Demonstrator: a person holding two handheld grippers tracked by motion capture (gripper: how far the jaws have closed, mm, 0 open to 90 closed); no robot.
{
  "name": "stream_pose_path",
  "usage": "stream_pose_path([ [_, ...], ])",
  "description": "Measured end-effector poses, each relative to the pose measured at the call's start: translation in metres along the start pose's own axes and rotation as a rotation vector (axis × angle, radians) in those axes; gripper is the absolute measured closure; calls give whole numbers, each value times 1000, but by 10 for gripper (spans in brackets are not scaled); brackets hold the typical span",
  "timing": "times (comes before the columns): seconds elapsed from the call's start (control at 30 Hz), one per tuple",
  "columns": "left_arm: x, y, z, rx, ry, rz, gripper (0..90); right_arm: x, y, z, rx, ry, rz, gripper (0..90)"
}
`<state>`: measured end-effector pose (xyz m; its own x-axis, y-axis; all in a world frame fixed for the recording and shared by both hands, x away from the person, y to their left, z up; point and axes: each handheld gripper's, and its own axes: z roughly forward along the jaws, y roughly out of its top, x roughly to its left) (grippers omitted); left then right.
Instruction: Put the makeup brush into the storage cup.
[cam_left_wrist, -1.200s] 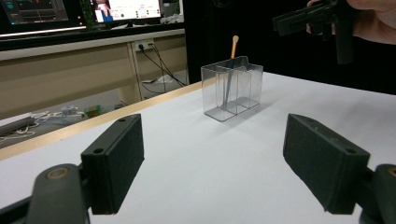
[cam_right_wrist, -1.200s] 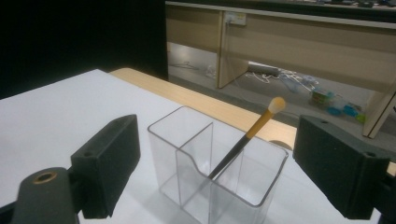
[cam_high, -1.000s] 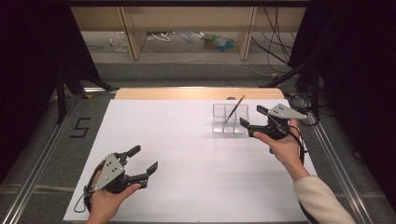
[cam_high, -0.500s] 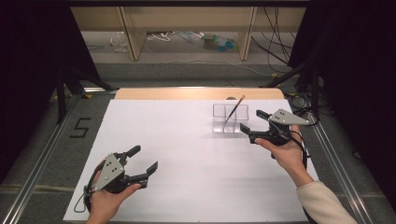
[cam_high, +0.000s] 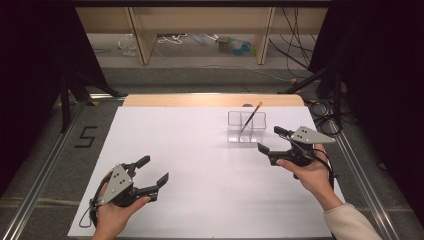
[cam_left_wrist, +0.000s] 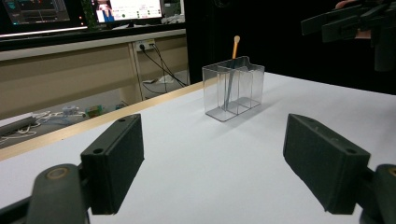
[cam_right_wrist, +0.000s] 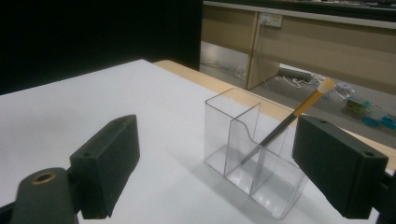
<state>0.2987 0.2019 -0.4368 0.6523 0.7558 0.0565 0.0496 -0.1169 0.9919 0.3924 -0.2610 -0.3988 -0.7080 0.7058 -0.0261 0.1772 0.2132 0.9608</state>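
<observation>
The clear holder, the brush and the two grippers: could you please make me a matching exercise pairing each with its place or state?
Things:
1. clear holder
2. brush
3. left gripper
4. right gripper

States:
A. open, near the table's front left
B. leaning tilted inside a compartment
C. open, just right of the holder
D. standing upright on the white table top

Pairs: 1-D, 2-B, 3-A, 4-C

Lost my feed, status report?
Right gripper open, empty, beside clear organizer. Left gripper open, empty, near table edge. Brush leaning inside the organizer. Nothing in the way.
</observation>
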Motion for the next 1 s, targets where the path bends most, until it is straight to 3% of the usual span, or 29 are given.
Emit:
stream_pose_path([
  [0.1,0,0,0,2,1,0,206,2,-1,-3,21,22,9,160],
  [0.2,2,0,0,-4,-3,12,206,5,-3,-4,0,19,7,161],
  [0.33,3,-1,-1,1,5,-4,205,7,-4,-8,23,34,8,161],
  [0.37,4,-1,-1,1,4,8,206,7,-5,-9,9,33,-1,162],
  [0.5,4,-1,-1,-2,10,-9,205,10,-7,-12,3,44,-5,163],
  [0.57,5,-1,-1,0,11,-3,205,13,-9,-14,9,61,11,162],
  [0.7,6,-1,-1,3,11,6,205,17,-11,-19,23,65,12,163],
  [0.9,7,-2,-1,0,14,-6,205,21,-17,-23,-9,49,8,162],
  [0.97,7,-2,-1,0,14,-6,205,24,-19,-25,13,49,19,161],
  [1.0,7,-2,-1,1,15,-7,205,25,-20,-24,-13,49,7,161],
])
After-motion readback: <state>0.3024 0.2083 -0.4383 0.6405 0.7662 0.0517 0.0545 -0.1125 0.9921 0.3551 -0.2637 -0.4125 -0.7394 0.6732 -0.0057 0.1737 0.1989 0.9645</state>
